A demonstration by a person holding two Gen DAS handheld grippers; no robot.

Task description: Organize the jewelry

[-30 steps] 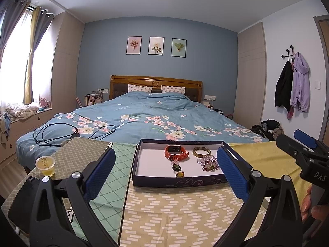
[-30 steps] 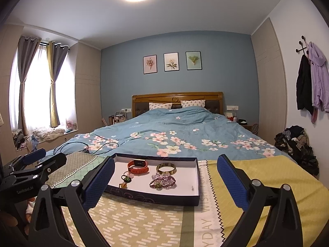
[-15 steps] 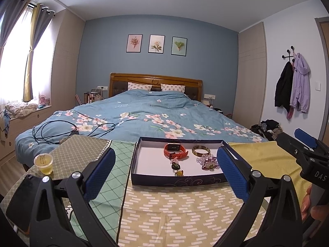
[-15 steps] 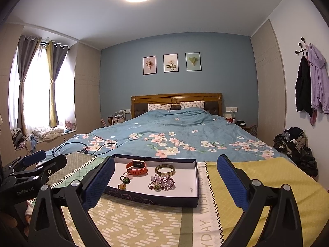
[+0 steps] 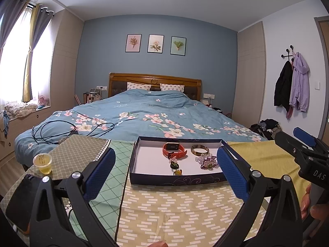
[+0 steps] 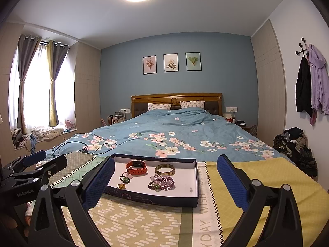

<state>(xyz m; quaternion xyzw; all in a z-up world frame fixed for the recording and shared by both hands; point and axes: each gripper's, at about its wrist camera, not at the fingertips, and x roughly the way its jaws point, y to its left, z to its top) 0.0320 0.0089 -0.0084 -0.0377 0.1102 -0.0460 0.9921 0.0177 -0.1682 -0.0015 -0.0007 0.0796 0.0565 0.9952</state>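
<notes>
A dark blue tray with a white floor sits on the patterned cloth at the foot of the bed; it also shows in the right wrist view. In it lie an orange watch, a brown bangle, a purple bead bracelet, a green-stone ring and a small yellow piece. My left gripper is open and empty, short of the tray. My right gripper is open and empty, also short of it.
A cup of yellow liquid and a black phone lie left on the cloths. Black cables lie on the blue floral duvet. A yellow cloth covers the right side. Clothes pile on the floor at right.
Both grippers have stayed open with almost no movement; the views tilted up slightly, so the tray sits a touch lower in both frames.
</notes>
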